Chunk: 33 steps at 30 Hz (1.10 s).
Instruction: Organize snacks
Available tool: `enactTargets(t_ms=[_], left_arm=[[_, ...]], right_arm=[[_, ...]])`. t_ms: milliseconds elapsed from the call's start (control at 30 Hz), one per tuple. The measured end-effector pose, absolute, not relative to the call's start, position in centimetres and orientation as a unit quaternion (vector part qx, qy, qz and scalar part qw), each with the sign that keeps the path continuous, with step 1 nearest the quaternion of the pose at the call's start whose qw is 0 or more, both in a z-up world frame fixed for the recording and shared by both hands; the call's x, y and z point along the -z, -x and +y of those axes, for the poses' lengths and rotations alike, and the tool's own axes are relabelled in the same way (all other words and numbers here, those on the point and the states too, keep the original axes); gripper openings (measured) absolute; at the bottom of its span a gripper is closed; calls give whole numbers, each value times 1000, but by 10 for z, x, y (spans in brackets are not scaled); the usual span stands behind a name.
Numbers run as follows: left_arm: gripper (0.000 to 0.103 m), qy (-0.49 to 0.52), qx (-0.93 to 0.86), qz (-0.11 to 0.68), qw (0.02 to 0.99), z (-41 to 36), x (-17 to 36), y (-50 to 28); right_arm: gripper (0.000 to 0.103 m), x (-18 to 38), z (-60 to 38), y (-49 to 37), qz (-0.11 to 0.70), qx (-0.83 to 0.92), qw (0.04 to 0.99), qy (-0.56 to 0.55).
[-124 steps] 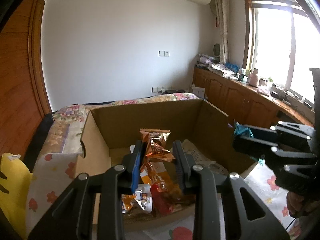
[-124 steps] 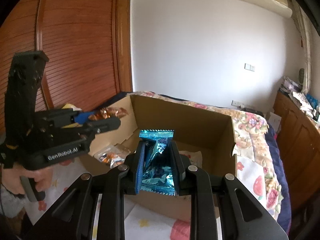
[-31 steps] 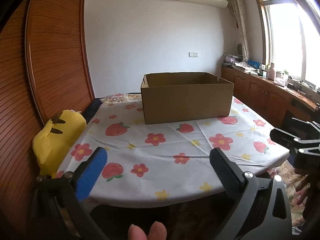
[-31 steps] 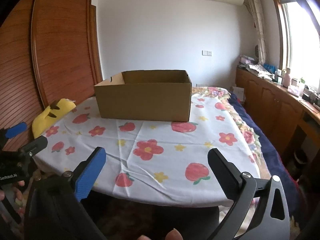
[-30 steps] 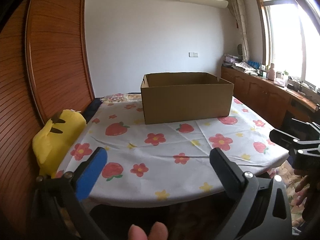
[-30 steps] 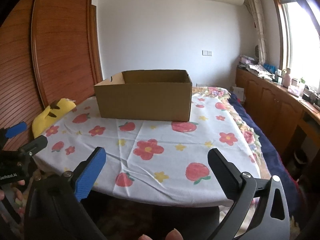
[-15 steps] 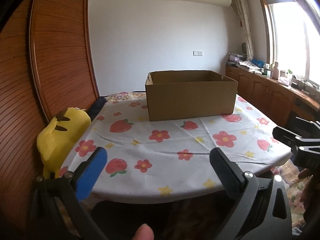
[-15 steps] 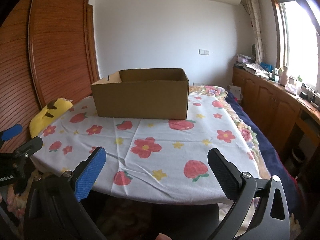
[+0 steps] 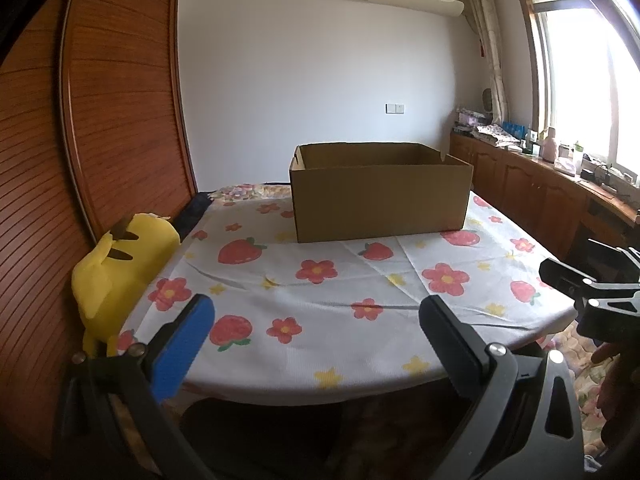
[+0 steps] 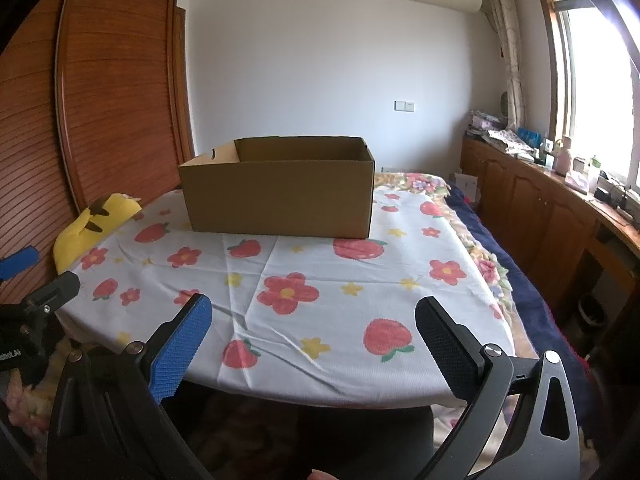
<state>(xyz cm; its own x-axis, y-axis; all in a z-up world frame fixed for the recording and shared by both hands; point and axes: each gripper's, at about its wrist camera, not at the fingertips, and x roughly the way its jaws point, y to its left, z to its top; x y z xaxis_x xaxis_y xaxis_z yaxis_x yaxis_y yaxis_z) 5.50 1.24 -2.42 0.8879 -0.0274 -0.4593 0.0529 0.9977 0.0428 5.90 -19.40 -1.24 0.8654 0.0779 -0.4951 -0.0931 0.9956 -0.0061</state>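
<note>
Tablecloth [image 10: 304, 268] spreads bare; cardboard box [image 10: 280, 196] sits far, its contents hidden. Left gripper [image 9: 316, 336] and right gripper [image 10: 312, 328] hang spread wide, empty, near the edge. Risk: snacks unseen, so missing ones could go unnoticed.

Both wrist cameras sit low off the near edge of the bench [image 9: 320, 280], facing the cardboard box [image 9: 380, 196] well ahead. The left view looks from the left, the right view from the right; both share the box and the flowered cloth [image 10: 304, 264].
</note>
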Motion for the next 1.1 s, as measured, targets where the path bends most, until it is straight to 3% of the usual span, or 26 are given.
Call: enactTargets(t_ms=[1100], left_arm=[[103, -27, 18, 225, 974, 11, 15, -48]], right_arm=[[103, 12, -195, -58, 254, -42, 966, 16]])
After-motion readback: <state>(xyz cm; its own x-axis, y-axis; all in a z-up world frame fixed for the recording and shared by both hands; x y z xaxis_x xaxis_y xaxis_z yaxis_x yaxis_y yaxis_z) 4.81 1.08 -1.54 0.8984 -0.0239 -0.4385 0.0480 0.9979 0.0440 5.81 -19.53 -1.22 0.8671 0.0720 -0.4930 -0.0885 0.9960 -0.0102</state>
